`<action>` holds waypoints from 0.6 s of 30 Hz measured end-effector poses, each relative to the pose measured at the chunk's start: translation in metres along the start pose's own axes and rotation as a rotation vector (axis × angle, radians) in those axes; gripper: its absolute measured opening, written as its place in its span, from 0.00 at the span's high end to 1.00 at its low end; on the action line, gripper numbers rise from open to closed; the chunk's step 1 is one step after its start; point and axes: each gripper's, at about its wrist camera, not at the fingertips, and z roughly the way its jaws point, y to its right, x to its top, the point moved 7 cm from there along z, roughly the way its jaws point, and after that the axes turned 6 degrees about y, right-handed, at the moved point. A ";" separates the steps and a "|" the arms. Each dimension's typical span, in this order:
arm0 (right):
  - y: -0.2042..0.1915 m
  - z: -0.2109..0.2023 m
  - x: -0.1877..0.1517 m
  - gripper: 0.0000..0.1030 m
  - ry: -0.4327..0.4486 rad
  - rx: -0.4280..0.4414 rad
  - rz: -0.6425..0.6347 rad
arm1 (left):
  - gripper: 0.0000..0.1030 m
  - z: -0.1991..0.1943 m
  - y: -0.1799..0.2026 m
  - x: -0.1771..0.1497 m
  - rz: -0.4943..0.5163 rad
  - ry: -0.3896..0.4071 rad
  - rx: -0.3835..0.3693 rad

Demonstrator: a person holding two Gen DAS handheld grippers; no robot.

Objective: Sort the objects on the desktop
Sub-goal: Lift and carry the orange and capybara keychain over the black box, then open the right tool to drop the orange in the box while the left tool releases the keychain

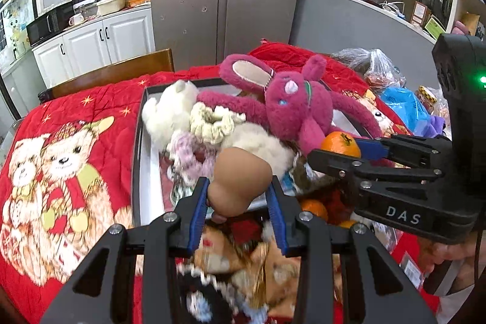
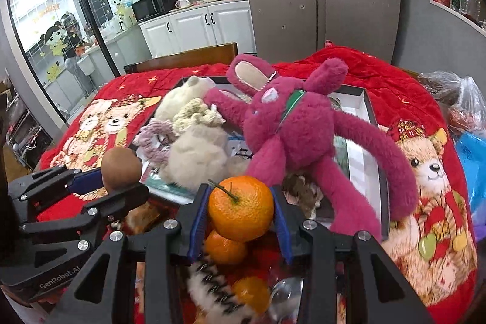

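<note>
Both hands are mid-carry, each with one item, above the cluttered bench (image 1: 76, 99) with its red bear blanket. The left gripper (image 1: 240, 202) has its jaws part-closed on a tan gourd (image 1: 240, 181): the blue pads press its narrow lower bulb from both sides, and the wider bulb sticks out past the tips. The right gripper (image 2: 240, 208) has its jaws closed to a similar width on an orange (image 2: 241, 208), gripped at its sides with the stem up.

Just ahead of both lies a shallow box (image 2: 369, 111) with a white inside, already heaped with soft things: a magenta plush (image 2: 291, 129) sprawled across it, a cream plush (image 1: 170, 111), and knitted scrunchies (image 1: 217, 122). Below the right gripper, more oranges (image 2: 226, 246) sit in a blurred pile near the bench's front edge, beside a spoon (image 2: 285, 293).

The step in hand looks like transport, with placing not yet begun. Where each item belongs I cannot tell; the box seems to hold toys, so fruit and gourd may go elsewhere. The next move calls for picking a clear spot for each, lowering until the item rests on something, and only then opening. The orange will roll if set on the sloping plush, and the gourd is top-heavy in its grip, so a slow descent suits both.
</note>
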 end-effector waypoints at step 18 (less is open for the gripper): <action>0.026 0.033 0.005 0.61 -0.028 -0.034 0.009 | 0.63 0.024 -0.012 0.000 -0.002 0.001 -0.030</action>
